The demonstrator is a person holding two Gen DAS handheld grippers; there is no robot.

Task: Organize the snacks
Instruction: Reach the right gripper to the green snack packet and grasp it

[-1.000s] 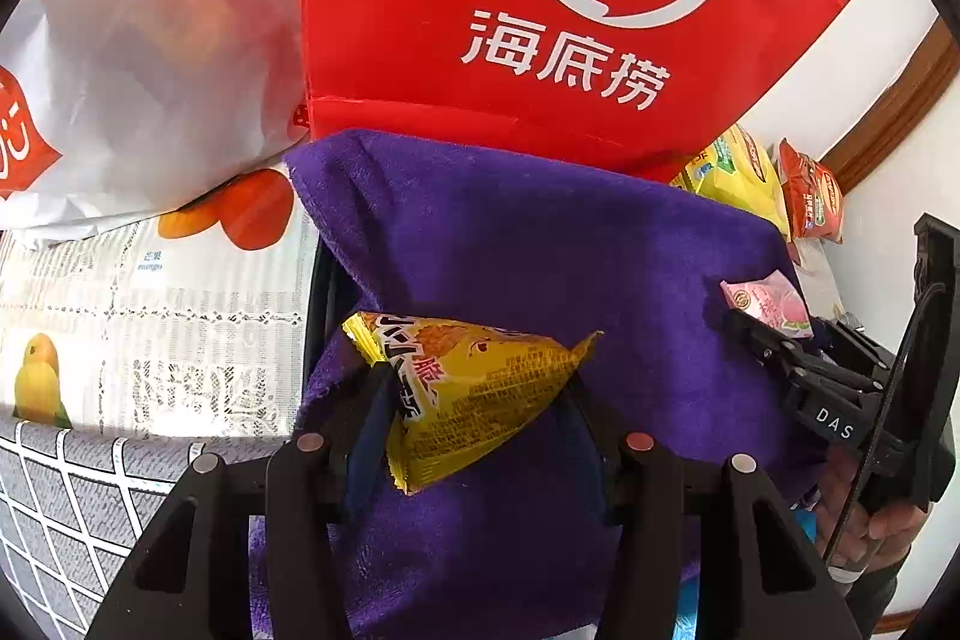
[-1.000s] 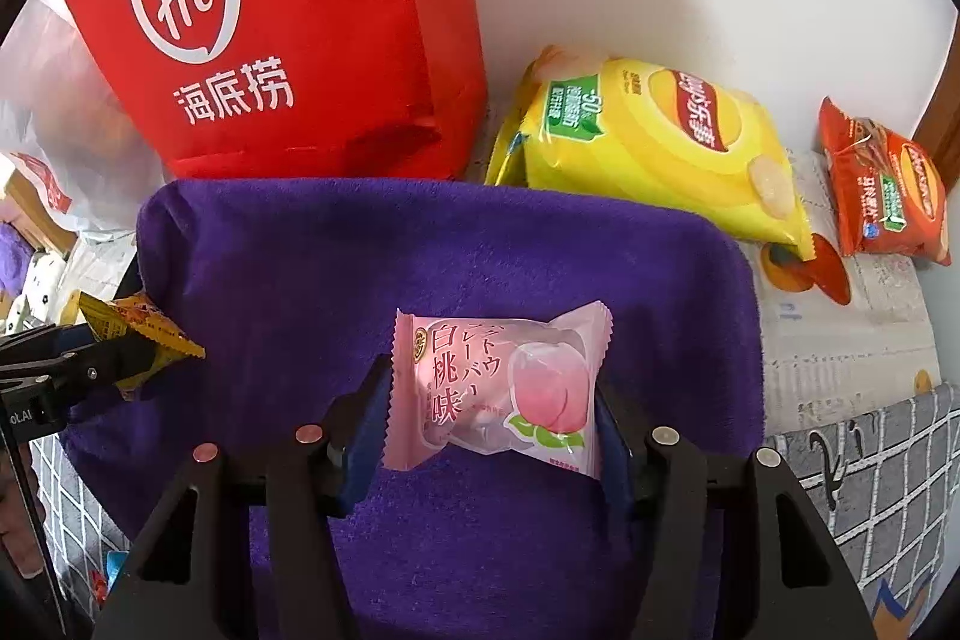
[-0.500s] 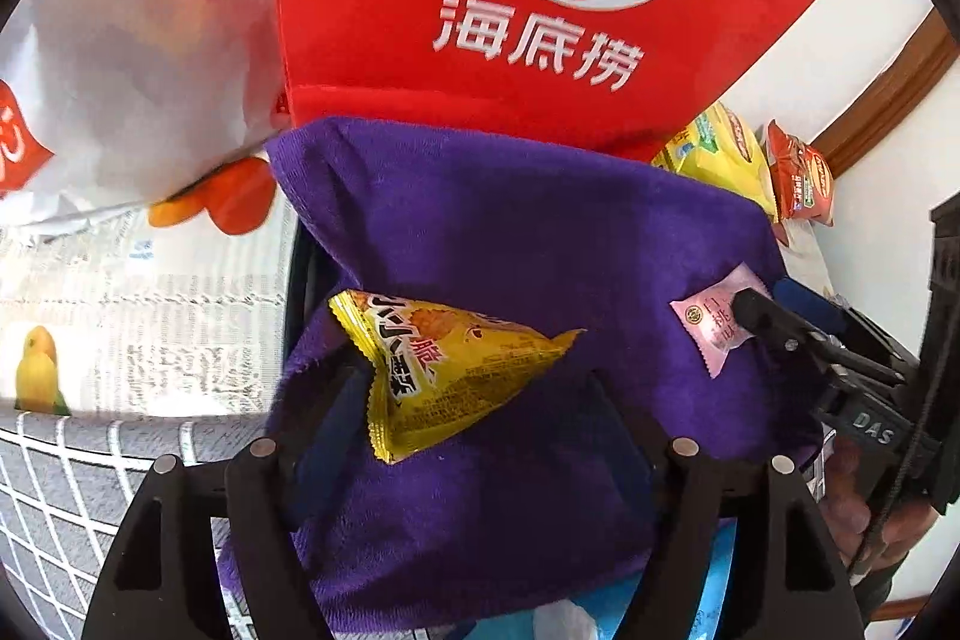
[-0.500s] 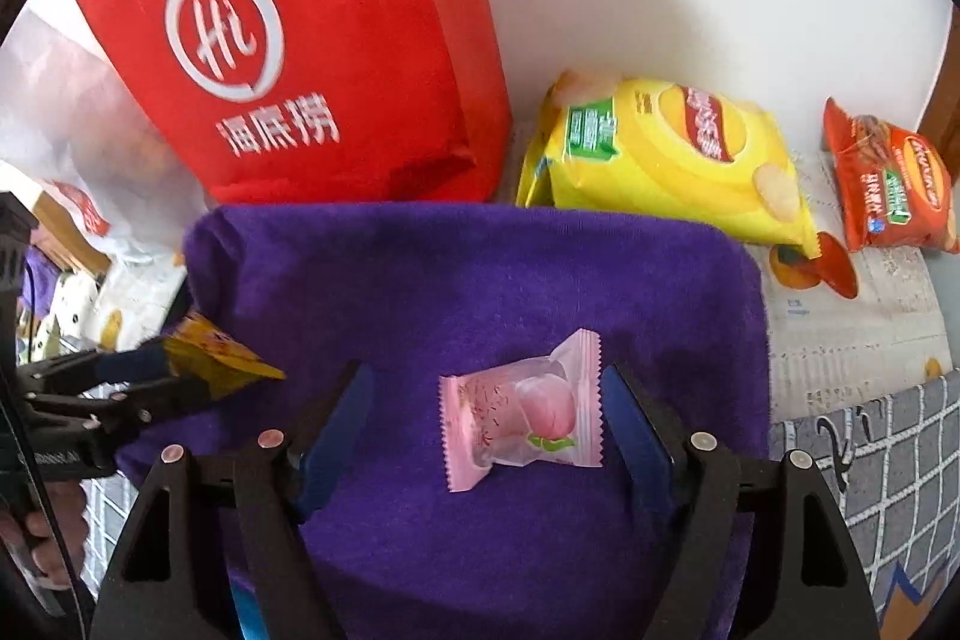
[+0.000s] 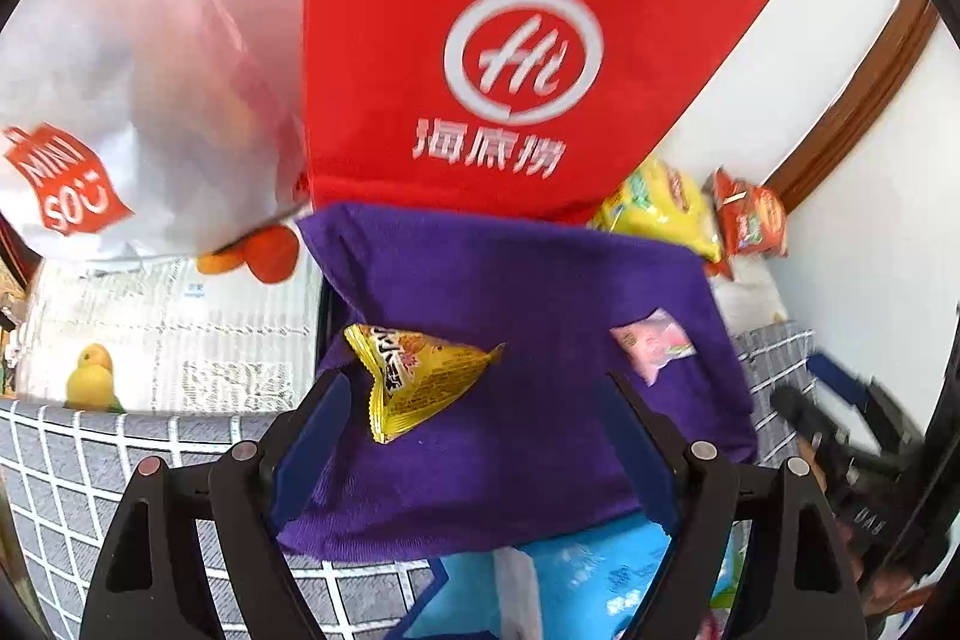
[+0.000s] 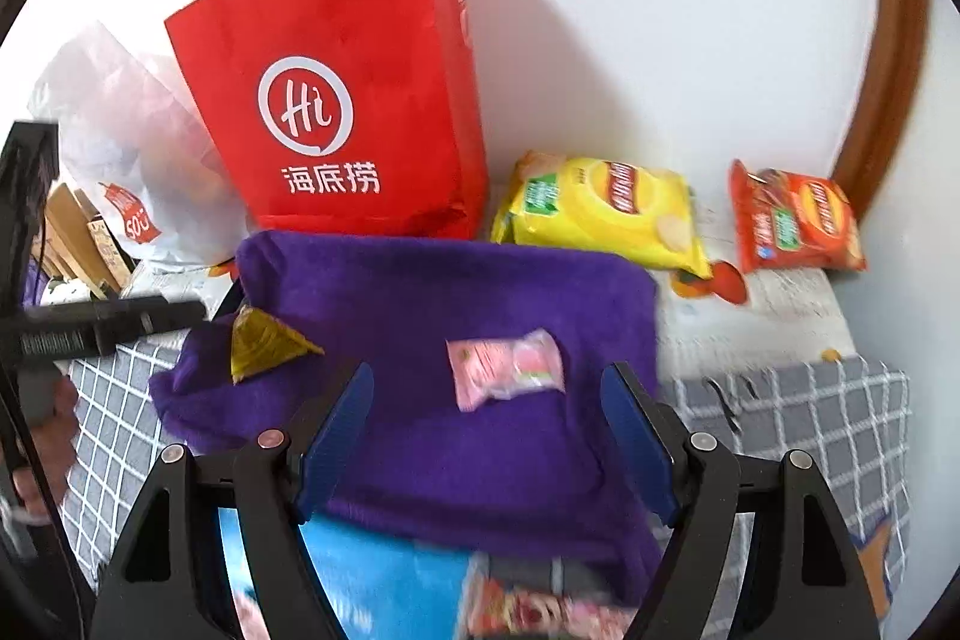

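The left gripper (image 5: 474,400) hangs above the near edge of the purple towel (image 5: 540,292); its jaws are opening and grip nothing. The yellow snack packet (image 5: 420,376) lies free on the towel near its left edge, just ahead of the left blue pad.

The right gripper (image 6: 486,400) stands wide over the same near edge, empty. The pink peach candy packet (image 6: 507,367) lies flat on the towel toward its right edge, between the spread fingers but clear of both pads.

Beyond the towel's far edge, a red paper bag (image 6: 342,100) stands upright against the wall. A white plastic bag (image 6: 126,148) sits at its left. At its right lie a yellow chip bag (image 6: 600,214) and, farther right, an orange-red chip bag (image 6: 792,226), on the fruit-print tablecloth (image 6: 780,304).
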